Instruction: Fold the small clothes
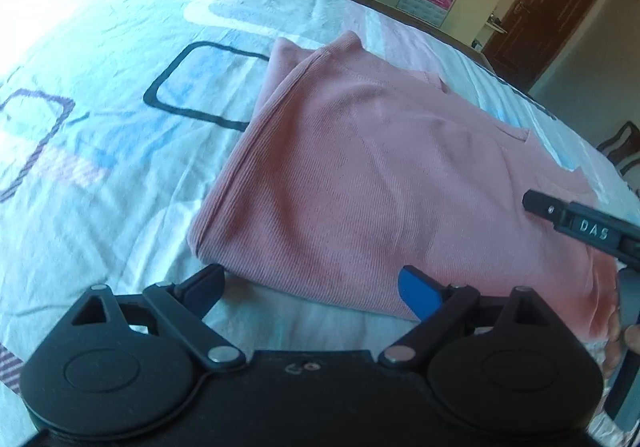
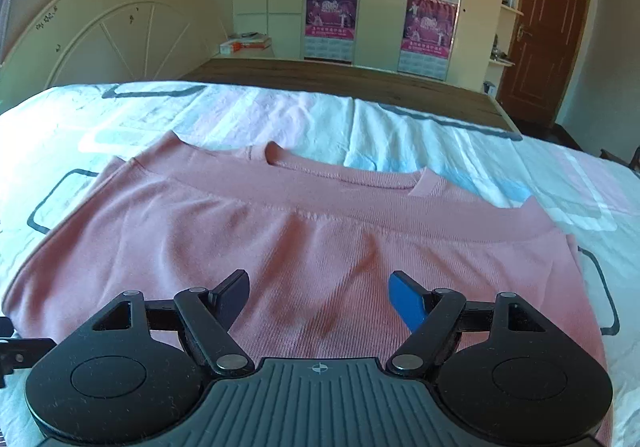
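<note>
Right wrist view shows the pink garment point(image 2: 304, 247) lying flat on the bed sheet point(image 2: 400, 127), already folded at least once, with the neckline on the far side and the doubled edge near the camera. The right gripper point(image 2: 318, 299) hovers above the near part of the cloth, its jaws spread wide with nothing between them. In the left wrist view the left gripper point(image 1: 312, 291) is at the near left corner of the garment point(image 1: 380, 167), jaws also wide and empty; whether its tips touch the cloth I cannot tell.

The risks, as I judge them: the fabric is soft and layered, so a pinch at the edge can take only the top layer, and the fold opens when lifted. If one gripper closes or lifts before the other, the cloth pulls crooked and the edges do not meet. The sheet under it is wrinkled and loose, and a low pinch can catch the sheet together with the garment.
</note>
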Demonstrator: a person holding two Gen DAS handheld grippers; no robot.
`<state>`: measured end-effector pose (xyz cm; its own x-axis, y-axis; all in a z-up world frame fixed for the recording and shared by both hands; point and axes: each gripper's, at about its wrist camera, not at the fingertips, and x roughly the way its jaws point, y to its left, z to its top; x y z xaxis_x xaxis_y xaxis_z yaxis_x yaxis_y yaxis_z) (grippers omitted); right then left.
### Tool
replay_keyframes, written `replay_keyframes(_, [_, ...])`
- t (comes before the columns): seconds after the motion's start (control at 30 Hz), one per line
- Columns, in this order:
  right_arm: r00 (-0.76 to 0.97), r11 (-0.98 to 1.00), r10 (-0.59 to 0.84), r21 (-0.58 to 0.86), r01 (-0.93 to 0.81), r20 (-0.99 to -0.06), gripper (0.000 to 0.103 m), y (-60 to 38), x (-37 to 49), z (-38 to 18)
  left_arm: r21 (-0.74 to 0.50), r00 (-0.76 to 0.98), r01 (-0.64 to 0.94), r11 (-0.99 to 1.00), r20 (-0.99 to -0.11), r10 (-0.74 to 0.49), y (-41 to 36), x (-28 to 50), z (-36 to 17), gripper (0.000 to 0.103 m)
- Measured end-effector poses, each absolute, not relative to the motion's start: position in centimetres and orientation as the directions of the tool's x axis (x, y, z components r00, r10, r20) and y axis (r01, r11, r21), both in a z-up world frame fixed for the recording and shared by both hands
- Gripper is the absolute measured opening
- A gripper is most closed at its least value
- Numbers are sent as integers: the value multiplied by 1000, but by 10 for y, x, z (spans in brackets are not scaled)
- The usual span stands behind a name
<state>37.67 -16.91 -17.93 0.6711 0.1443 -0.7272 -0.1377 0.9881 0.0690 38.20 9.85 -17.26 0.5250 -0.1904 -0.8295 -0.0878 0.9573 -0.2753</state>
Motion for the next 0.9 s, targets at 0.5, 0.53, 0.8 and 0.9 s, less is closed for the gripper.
replay_keyframes(0.5, [653, 989, 129, 50, -139, -746, 79, -167, 371, -209, -608, 673, -159, 778, -643, -365, 124, 400, -197, 101])
replay_keyframes(0.53, [655, 989, 128, 49, -138, -745, 79, -166, 371, -209, -621, 688, -156, 768, -626, -367, 124, 405, -199, 100])
replay_keyframes(0.8, [659, 990, 109, 23, -139, -744, 82, -162, 373, -208, -631, 757, -141, 763, -565, -328, 122, 423, -208, 66])
replay_keyframes(0.9, [675, 990, 98, 6, -138, -731, 82, -163, 371, -202, -641, 754, -159, 751, -570, -326, 128, 423, -211, 40])
